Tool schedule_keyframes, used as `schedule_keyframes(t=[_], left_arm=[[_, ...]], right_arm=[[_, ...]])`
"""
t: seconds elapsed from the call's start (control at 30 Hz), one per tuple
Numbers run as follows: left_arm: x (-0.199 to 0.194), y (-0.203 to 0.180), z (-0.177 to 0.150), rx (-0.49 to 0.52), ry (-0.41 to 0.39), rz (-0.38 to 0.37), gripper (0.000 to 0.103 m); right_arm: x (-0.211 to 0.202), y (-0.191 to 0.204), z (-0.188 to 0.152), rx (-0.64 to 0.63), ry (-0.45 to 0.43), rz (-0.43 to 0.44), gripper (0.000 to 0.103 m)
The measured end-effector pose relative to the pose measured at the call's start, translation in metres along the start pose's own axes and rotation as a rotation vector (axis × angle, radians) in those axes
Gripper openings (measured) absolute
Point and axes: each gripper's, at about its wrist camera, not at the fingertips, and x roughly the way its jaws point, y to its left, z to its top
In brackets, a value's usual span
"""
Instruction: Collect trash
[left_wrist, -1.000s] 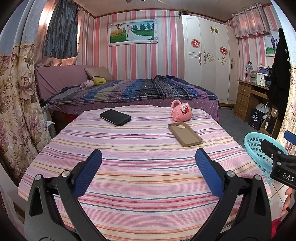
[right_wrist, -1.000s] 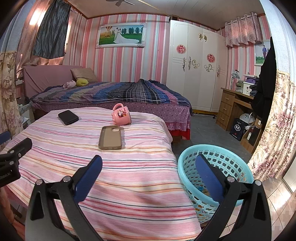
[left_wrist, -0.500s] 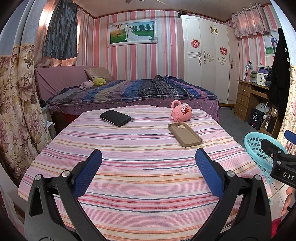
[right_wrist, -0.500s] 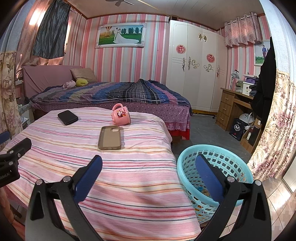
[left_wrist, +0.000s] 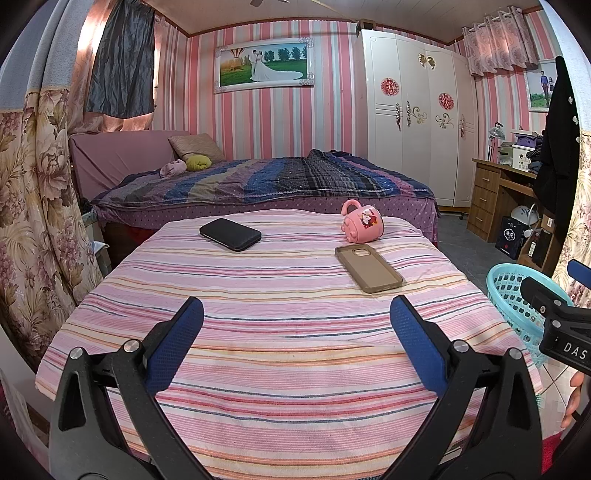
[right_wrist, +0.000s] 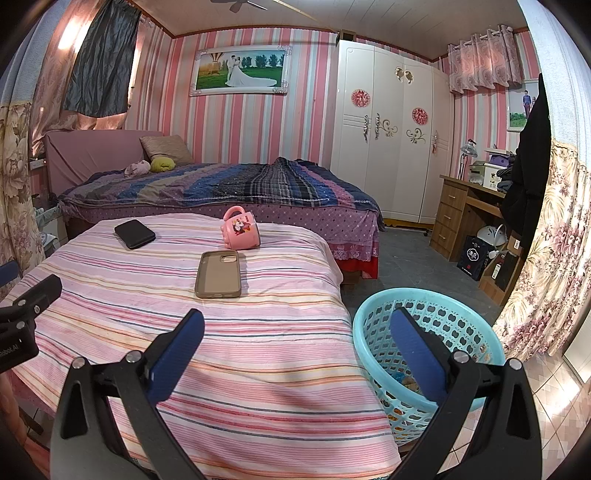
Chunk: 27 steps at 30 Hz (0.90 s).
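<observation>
A turquoise plastic basket (right_wrist: 443, 325) stands on the floor right of the striped table (right_wrist: 184, 325); small scraps lie in its bottom. It also shows in the left wrist view (left_wrist: 506, 295). My left gripper (left_wrist: 295, 328) is open and empty above the table's near part. My right gripper (right_wrist: 295, 336) is open and empty, over the table's right edge and the basket. On the table lie a black phone (left_wrist: 230, 234), a tan phone case (left_wrist: 367, 267) and a pink mug (left_wrist: 362, 221) on its side.
A bed (left_wrist: 258, 184) stands behind the table. A white wardrobe (right_wrist: 391, 140) and a wooden desk (right_wrist: 465, 221) are at the back right. Floral curtains (left_wrist: 33, 221) hang at the left and right edges. The other gripper shows at each view's edge.
The right wrist view has shifted very slightly to the right. Both grippers stay open and nothing on the table has moved.
</observation>
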Motion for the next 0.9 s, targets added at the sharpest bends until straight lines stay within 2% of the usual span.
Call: schedule_keyframes(t=[0.9], left_arm=[[0.0006,0.0011,-0.0005,-0.002,0.000,-0.001,0.098]], right_arm=[[-0.0004,-0.0022,0.0000,-0.002,-0.001,-0.004,0.098]])
